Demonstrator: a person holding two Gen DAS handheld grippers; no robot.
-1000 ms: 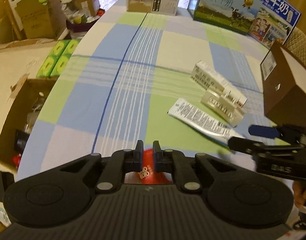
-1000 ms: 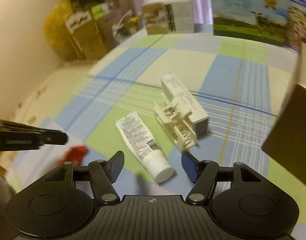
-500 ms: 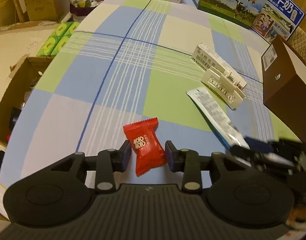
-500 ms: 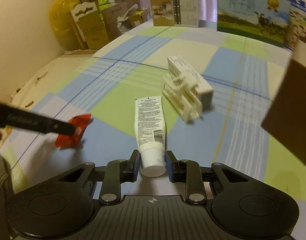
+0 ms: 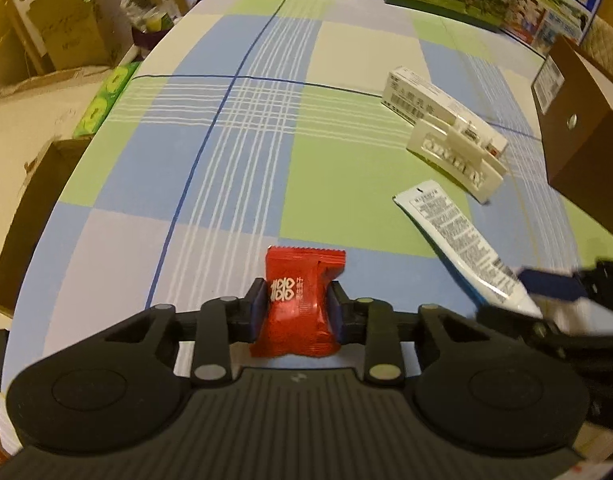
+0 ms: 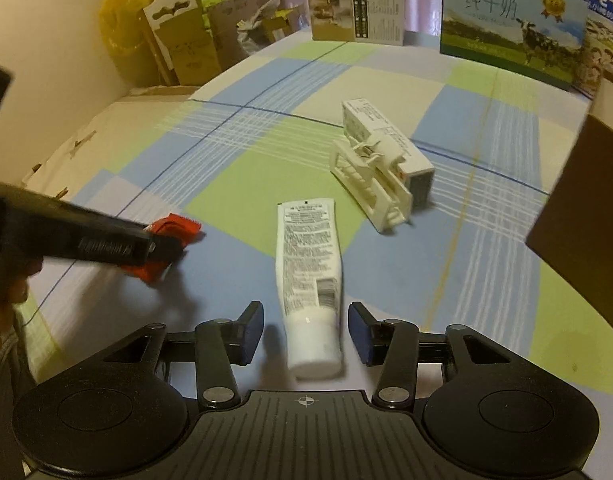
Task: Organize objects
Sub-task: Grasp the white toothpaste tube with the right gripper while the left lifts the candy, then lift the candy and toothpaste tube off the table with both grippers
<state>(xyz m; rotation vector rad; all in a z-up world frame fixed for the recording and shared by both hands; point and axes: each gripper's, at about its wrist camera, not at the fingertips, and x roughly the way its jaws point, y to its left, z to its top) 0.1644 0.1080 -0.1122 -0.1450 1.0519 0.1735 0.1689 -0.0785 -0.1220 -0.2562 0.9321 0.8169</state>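
On checked cloth: left hand-held gripper [image 5: 295, 312] now pinching red candy [image 5: 298, 304]; right hand-held gripper [image 6: 305, 334] reopened around tube [image 6: 309, 276].

A red candy packet [image 5: 298, 304] with white print sits pinched upright. A white tube [image 6: 309, 276] lies flat, cap nearest. Beyond it, a white plastic holder [image 6: 368, 188] leans against a long white carton [image 6: 382, 142].

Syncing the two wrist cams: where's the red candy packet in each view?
Left wrist: red candy packet sits bottom centre, pinched in the left claw.
Right wrist: it shows at middle left, at the tip of the left claw coming in from the left edge.
Shared landmark: the white tube lying on the checked cloth.
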